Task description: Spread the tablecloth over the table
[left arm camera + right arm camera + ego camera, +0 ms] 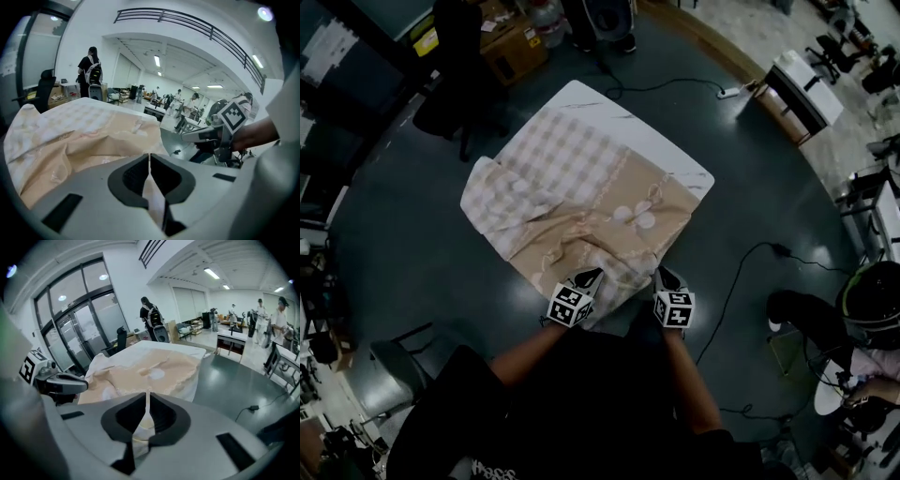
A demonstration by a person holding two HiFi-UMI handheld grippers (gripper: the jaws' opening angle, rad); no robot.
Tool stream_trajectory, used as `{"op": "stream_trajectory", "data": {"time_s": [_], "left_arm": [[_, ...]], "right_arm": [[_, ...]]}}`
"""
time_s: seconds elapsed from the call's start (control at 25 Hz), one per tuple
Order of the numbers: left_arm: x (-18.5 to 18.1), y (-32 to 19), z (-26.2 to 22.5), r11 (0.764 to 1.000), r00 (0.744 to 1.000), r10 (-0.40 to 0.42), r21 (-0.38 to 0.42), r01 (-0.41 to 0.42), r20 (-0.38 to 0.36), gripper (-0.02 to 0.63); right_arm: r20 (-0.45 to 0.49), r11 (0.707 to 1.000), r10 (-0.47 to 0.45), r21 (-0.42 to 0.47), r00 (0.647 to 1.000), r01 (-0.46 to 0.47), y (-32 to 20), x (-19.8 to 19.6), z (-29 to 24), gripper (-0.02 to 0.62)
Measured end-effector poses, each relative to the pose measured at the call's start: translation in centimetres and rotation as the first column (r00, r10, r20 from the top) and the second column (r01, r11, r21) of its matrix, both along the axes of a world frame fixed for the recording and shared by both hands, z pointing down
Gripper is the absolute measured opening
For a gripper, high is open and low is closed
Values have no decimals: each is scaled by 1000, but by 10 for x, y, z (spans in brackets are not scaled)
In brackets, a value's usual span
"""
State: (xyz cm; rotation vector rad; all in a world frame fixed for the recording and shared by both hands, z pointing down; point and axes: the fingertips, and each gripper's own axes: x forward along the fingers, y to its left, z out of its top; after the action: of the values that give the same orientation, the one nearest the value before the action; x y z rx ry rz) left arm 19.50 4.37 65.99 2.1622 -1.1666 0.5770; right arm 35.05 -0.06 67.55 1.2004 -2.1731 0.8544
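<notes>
A beige and checked tablecloth (pixel 581 202) lies rumpled and partly folded over a white table (pixel 670 150); the table's far right edge is bare. My left gripper (pixel 589 278) is shut on the cloth's near edge, with a strip of fabric pinched between its pads (pixel 149 161). A hand's width to its right, my right gripper (pixel 662 277) is shut on the same edge, fabric showing between its pads (pixel 147 404). In the left gripper view the tablecloth (pixel 79 140) stretches away; the right gripper (pixel 187 137) shows at the right. In the right gripper view the tablecloth (pixel 145 369) lies ahead.
A dark round floor surrounds the table. A cardboard box (pixel 514 47) and an office chair (pixel 450 94) stand beyond the far corner. A cable (pixel 741 272) runs over the floor at the right, near a seated person (pixel 853 319). Another chair (pixel 384 361) is at my near left.
</notes>
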Motion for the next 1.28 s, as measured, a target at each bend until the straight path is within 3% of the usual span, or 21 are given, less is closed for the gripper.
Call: {"op": "stream_trajectory", "data": {"time_s": [0.12,0.28,0.56,0.68,0.84,0.96,1.12,1.28], "left_arm": [[28,0,-8,994,994,-106,9,106,14,21],[54,-7,-21,979,979,-203,23,203,-10,21],[56,-19,-26,934,932,-352,43,356,-82,21],[52,-30,-21,922,919,-377,51,384,-113,21],[52,-42,-13,922,917,-375,44,384,-135,21],[55,-60,-11,918,913,-386,36,394,-133,21],[66,-90,-1,904,899,-421,33,427,-119,21],[80,-126,9,865,861,-490,48,500,-136,21]], "right_arm": [[0,990,-142,13,990,142,-11,26,-7,34],[-5,971,-235,31,972,235,-28,44,-17,32],[-27,934,-353,46,935,354,-42,26,-30,34],[-57,921,-382,57,922,385,-55,12,-34,34],[-55,932,-350,75,935,354,-78,9,-40,34],[-66,925,-368,73,927,373,-101,13,-36,34],[-45,889,-451,62,891,453,-144,17,-20,35],[-36,811,-583,33,812,584,-189,21,4,35]]}}
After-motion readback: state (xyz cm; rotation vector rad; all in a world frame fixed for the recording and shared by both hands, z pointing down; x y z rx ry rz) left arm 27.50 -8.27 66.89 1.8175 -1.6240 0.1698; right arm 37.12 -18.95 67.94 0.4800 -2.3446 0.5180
